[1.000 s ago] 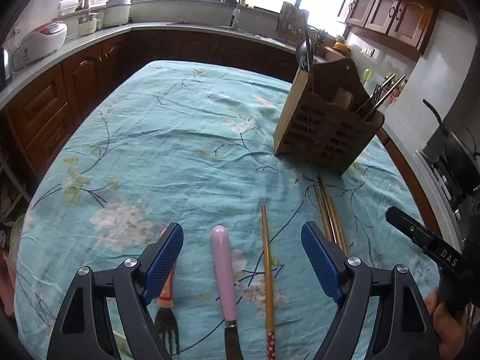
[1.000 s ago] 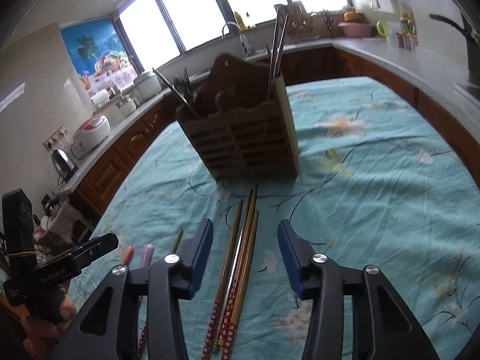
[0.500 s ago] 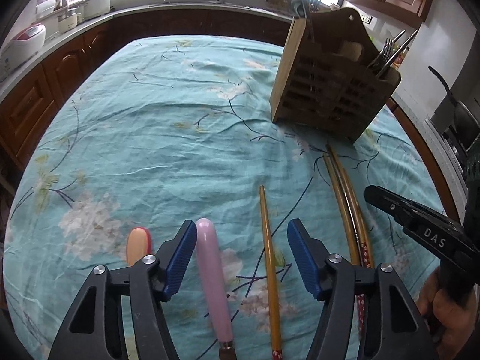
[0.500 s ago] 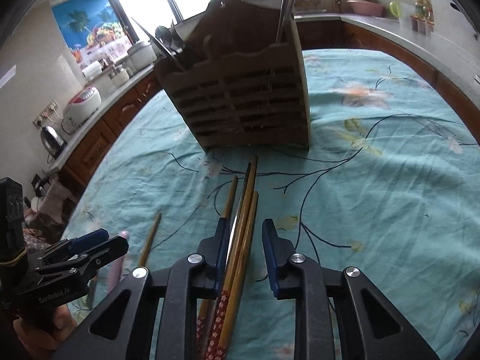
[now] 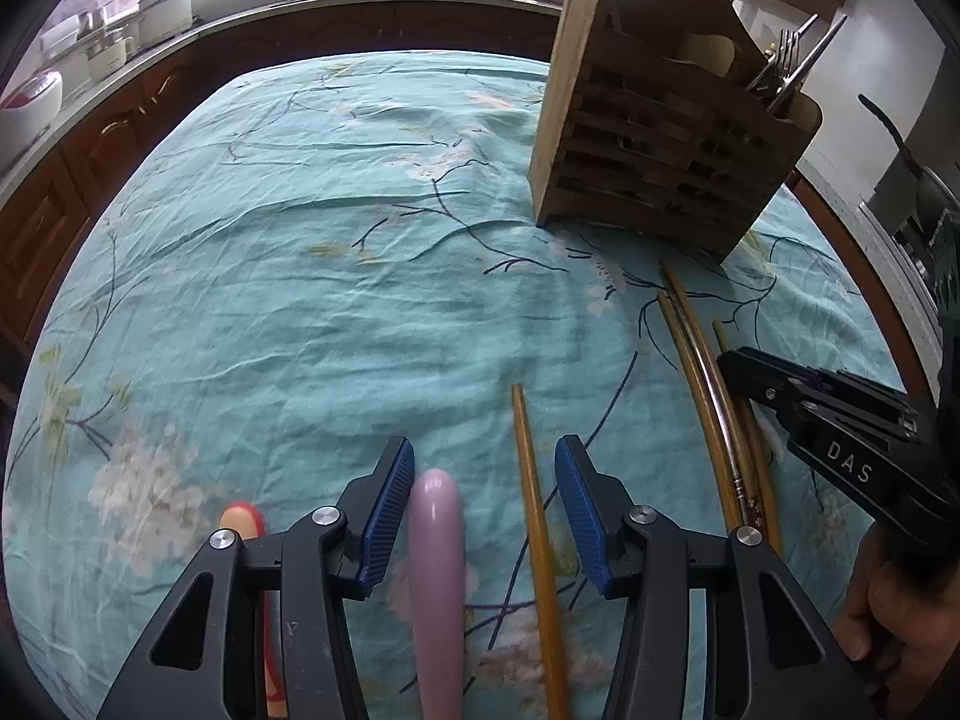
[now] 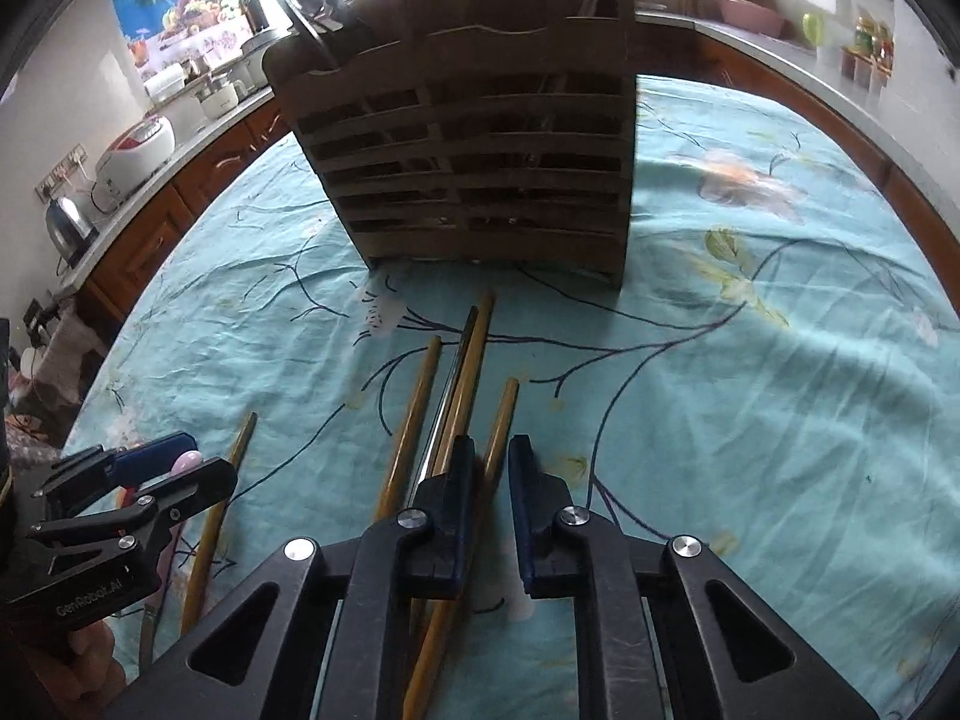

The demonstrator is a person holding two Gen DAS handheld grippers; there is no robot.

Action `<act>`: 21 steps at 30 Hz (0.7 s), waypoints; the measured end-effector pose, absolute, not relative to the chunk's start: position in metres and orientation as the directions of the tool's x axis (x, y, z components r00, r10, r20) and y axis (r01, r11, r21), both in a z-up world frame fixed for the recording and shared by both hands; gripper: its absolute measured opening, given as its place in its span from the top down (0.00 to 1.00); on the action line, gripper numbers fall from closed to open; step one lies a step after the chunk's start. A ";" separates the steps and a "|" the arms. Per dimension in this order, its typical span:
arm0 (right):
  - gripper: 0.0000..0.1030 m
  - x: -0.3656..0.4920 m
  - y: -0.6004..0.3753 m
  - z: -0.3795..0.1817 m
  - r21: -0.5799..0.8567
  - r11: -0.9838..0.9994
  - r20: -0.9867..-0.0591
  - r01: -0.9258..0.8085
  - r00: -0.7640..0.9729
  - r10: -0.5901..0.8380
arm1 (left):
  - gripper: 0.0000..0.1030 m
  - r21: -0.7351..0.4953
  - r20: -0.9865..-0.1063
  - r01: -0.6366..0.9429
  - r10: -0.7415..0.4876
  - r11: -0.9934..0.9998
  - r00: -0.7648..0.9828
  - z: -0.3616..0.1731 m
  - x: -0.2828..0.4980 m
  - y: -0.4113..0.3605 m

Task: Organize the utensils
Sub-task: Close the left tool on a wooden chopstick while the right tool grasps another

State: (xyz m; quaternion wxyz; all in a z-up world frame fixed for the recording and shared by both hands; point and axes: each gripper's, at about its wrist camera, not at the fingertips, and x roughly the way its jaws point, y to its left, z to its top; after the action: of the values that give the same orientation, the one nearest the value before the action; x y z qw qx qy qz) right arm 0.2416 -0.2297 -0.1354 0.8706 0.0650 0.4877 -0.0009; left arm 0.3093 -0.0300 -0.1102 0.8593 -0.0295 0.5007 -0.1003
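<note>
A wooden utensil holder (image 5: 648,138) (image 6: 468,168) stands on the teal tablecloth with cutlery in it. My left gripper (image 5: 486,510) is low over the cloth, jaws closing. The pink knife handle (image 5: 438,552) and one wooden chopstick (image 5: 531,480) lie between its pads, and the pads do not press on them. A red-handled fork (image 5: 240,525) lies just outside its left finger. My right gripper (image 6: 492,498) hangs over a bundle of chopsticks (image 6: 462,372), jaws closing narrowly around the rightmost chopstick (image 6: 503,414). A thin gap still shows beside it.
The floral cloth (image 5: 300,270) covers the whole table. Dark wooden cabinets and a counter with a rice cooker (image 6: 138,144) and a kettle (image 6: 66,228) ring it. A hand (image 5: 888,600) holds the right gripper (image 5: 810,402) at the table's right edge.
Both grippers sank toward the cloth and moved forward while their jaws narrowed. The left now brackets only the pink handle and one chopstick. The right has closed in on a single chopstick.
</note>
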 end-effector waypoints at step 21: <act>0.95 0.241 -0.241 -0.118 0.220 0.974 -0.809 0.056 0.569 0.150 | 0.96 -0.253 -0.824 0.182 -0.310 0.950 0.475 -0.087 0.307 -0.024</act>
State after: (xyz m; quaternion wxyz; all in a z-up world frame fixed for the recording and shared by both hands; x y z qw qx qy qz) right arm 0.2411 -0.2415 -0.1182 0.8787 0.1112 0.4635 0.0268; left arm 0.3068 -0.0243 -0.0868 0.8562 -0.0651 0.4920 -0.1438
